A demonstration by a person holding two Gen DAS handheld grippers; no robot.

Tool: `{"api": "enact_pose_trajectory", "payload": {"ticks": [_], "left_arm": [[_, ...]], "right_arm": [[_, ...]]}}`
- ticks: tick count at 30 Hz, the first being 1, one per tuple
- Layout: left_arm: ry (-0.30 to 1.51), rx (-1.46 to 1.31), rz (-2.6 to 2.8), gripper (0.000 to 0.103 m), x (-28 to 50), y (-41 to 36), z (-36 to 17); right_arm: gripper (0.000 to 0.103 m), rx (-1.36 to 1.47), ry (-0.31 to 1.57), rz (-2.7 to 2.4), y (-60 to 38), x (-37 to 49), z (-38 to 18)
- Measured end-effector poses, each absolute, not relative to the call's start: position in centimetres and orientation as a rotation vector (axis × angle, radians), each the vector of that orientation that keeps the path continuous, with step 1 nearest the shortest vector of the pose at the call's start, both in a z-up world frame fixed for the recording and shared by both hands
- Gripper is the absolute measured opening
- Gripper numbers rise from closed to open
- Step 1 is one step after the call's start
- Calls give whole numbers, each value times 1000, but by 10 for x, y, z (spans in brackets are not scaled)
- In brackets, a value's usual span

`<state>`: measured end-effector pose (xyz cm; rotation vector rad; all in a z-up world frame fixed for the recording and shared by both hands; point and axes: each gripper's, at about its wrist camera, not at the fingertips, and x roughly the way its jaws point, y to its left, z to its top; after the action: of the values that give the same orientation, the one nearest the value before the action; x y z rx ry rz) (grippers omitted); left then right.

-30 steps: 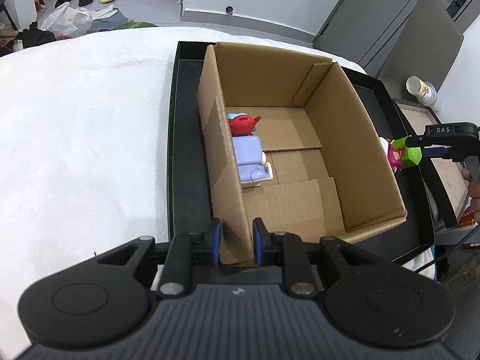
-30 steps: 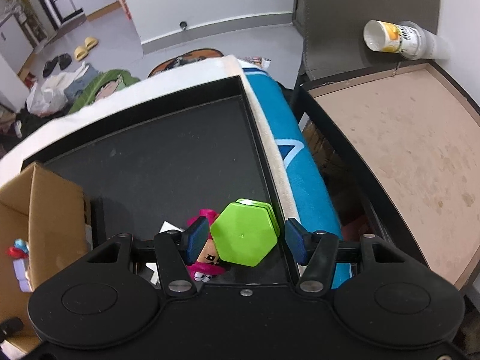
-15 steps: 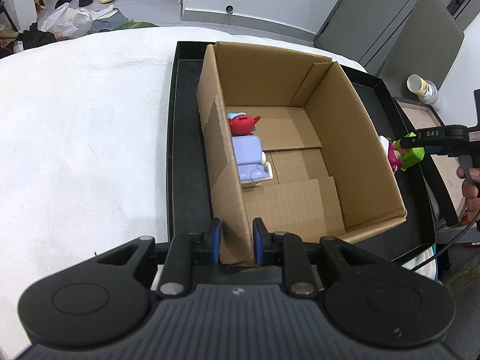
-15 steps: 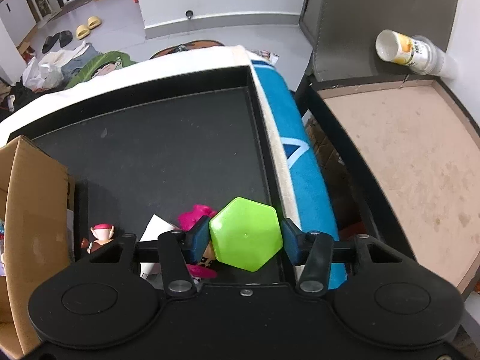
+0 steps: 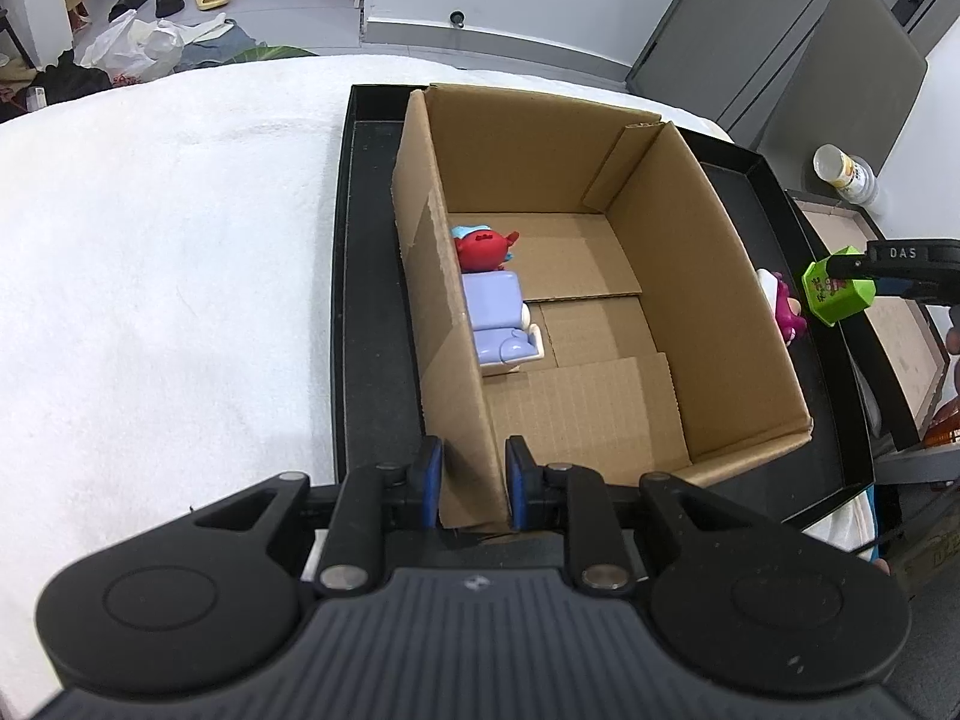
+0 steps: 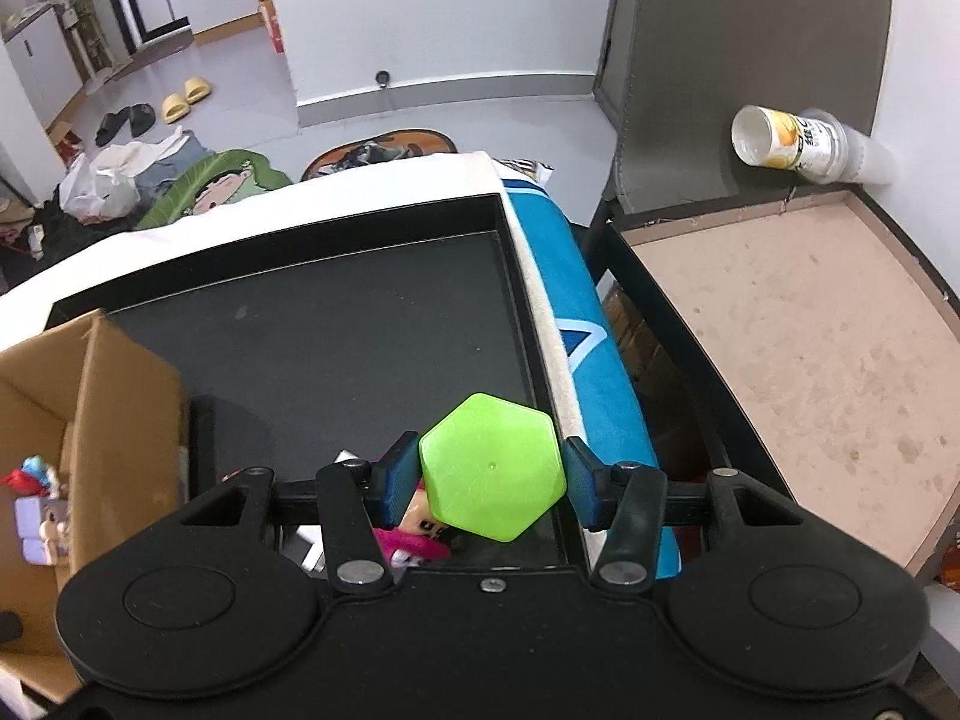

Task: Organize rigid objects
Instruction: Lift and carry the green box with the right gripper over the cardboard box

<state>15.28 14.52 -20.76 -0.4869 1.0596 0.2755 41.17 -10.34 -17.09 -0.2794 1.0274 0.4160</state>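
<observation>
Two claws are at work over a black tray [image 5: 372,324] that lies on a white bed cover [image 5: 168,276]. The left claw [image 5: 474,489] is clenched on the near wall of the cardboard box [image 5: 708,276] — its blue pads pinch the cardboard edge at the 6 o'clock side of the left wrist view. Inside the box, against the wall at 9 o'clock, lie a red figure [image 5: 483,250] and, touching it on the near side, a lilac block toy [image 5: 498,324].

The right claw [image 6: 491,483] is grasping a green hexagonal box [image 6: 492,474] by two opposite sides and holds it clear of the tray floor. From the left wrist view this box [image 5: 835,294] hangs outside the cardboard box at 3 o'clock. A pink-haired doll [image 6: 414,531] lies on the tray directly beneath it, just beside the cardboard wall. A plastic cup [image 6: 798,144] lies on its side on the brown counter [image 6: 798,348] at 2 o'clock in the right wrist view.
</observation>
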Motion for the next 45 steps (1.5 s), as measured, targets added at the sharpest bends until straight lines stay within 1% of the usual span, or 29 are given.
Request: {"api": "enact_pose_trajectory", "payload": {"ticks": [10, 21, 34, 45], "left_arm": [[1058, -494, 275, 21, 153, 147, -208], [1050, -505, 269, 21, 151, 148, -208], [1042, -526, 269, 21, 150, 150, -208], [1038, -525, 266, 21, 150, 149, -209]], "right_arm": [[50, -327, 1006, 423, -96, 398, -160], [50, -339, 926, 495, -71, 376, -121], [50, -371, 885, 597, -20, 354, -100], [50, -438, 824, 683, 28, 325, -93]]}}
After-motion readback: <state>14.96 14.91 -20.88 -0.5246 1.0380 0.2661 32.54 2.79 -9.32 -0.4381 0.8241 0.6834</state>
